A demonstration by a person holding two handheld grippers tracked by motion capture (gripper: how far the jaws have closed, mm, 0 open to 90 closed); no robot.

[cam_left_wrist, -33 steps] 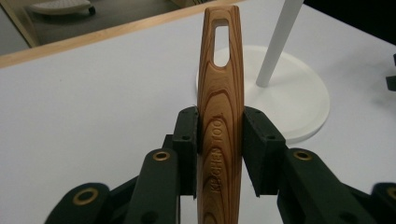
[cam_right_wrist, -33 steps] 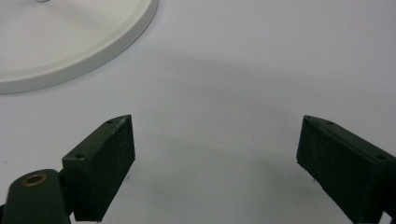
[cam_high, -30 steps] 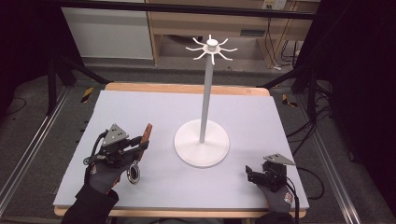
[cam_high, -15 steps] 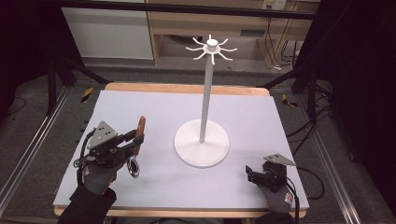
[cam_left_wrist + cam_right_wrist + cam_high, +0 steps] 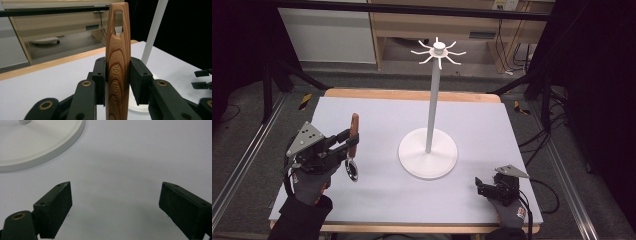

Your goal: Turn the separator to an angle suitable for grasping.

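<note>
Left tool [image 5: 349, 143] clamped on upright wooden-handled metal spoon [image 5: 353, 145], lifted clear of pale worktop [image 5: 377, 115], right tool [image 5: 482, 187] resting apart beside round base of white hook-topped stand [image 5: 428, 150]; carrying step, next likely threading handle slot over a hook.

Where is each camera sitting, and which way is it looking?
High view: above the table's near edge, looking forward and down; both gloved hands show.
Left gripper view: rides the left gripper, looking along jaws clamping the wooden spoon handle.
Right gripper view: rides the right gripper, looking down at the table.
Shared: the white stand.
</note>
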